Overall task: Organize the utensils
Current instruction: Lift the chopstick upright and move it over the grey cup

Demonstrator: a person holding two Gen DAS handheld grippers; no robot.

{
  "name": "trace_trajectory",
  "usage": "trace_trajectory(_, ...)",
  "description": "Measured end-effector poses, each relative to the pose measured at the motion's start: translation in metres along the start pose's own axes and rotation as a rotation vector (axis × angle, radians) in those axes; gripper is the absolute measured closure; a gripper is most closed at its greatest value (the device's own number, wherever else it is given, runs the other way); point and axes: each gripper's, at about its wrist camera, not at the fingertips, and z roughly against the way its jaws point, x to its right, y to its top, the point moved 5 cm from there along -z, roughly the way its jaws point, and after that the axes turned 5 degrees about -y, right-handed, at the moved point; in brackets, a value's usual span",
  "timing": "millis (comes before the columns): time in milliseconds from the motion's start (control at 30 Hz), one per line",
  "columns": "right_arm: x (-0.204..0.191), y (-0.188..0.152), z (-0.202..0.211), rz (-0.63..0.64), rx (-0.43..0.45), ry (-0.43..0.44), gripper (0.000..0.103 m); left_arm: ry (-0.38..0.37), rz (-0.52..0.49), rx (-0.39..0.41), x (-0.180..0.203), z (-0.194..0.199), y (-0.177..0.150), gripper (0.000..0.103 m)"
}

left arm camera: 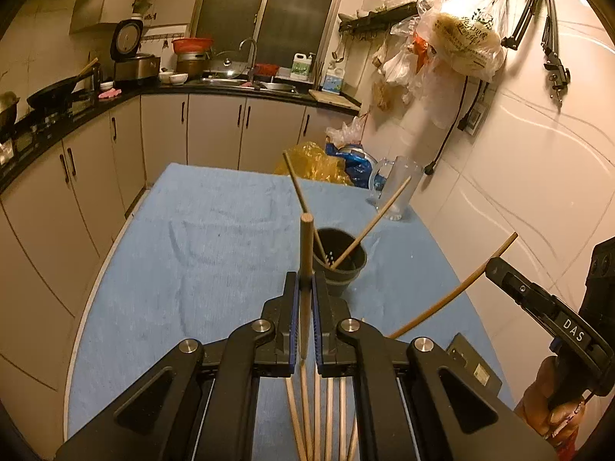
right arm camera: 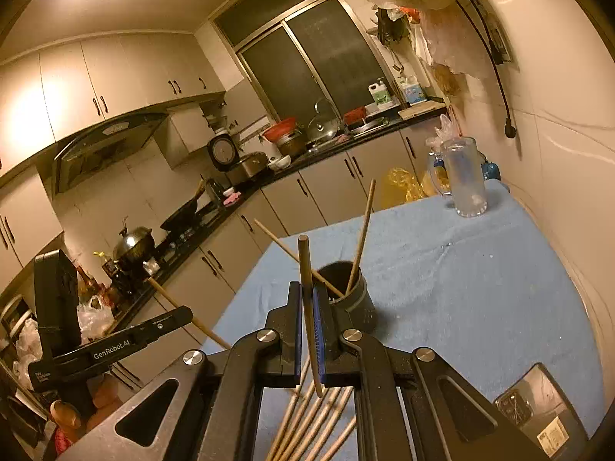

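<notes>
In the left wrist view, my left gripper [left arm camera: 305, 276] is shut on a wooden chopstick [left arm camera: 306, 246] that stands nearly upright between the blue pads. Just beyond it, a dark cup [left arm camera: 340, 265] holds two slanted chopsticks. At the right, my right gripper [left arm camera: 495, 265] grips a second chopstick [left arm camera: 453, 292]. In the right wrist view, my right gripper [right arm camera: 307, 286] is shut on its chopstick [right arm camera: 305, 265], close in front of the cup [right arm camera: 355, 296]. My left gripper [right arm camera: 182, 313] shows at the left with its stick. Several loose chopsticks [right arm camera: 307, 418] lie on the blue cloth [right arm camera: 461, 288] under the grippers.
A clear glass mug [right arm camera: 463, 180] stands at the table's far right corner by the tiled wall. A dark phone [right arm camera: 534, 411] lies near the right front edge. Plastic bags [left arm camera: 319, 161] sit beyond the far edge. Kitchen cabinets and a counter [left arm camera: 115, 100] run along the left.
</notes>
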Motion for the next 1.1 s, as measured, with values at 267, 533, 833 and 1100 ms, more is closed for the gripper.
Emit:
trace_trajectory(267, -0.003, 0.025, 0.002, -0.001, 0.029, 0.005, 0.097, -0.021, -0.017, 0.022, 0.012, 0.003, 0.032, 0.097)
trace_trajectory(533, -0.008, 0.048, -0.001, 0.006, 0.055, 0.005, 0.097, -0.03, -0.043, 0.05, 0.025, 0.005, 0.06, 0.097)
trace_trajectory(833, -0.015, 0.087, -0.016, 0.014, 0.099, -0.016, 0.097, -0.033, -0.045, 0.082, 0.03, -0.004, 0.097, 0.097)
trace_trajectory(1100, -0.014, 0.114, -0.037, 0.013, 0.137, -0.042, 0.097, -0.047, -0.015, 0.103, 0.024, -0.023, 0.125, 0.097)
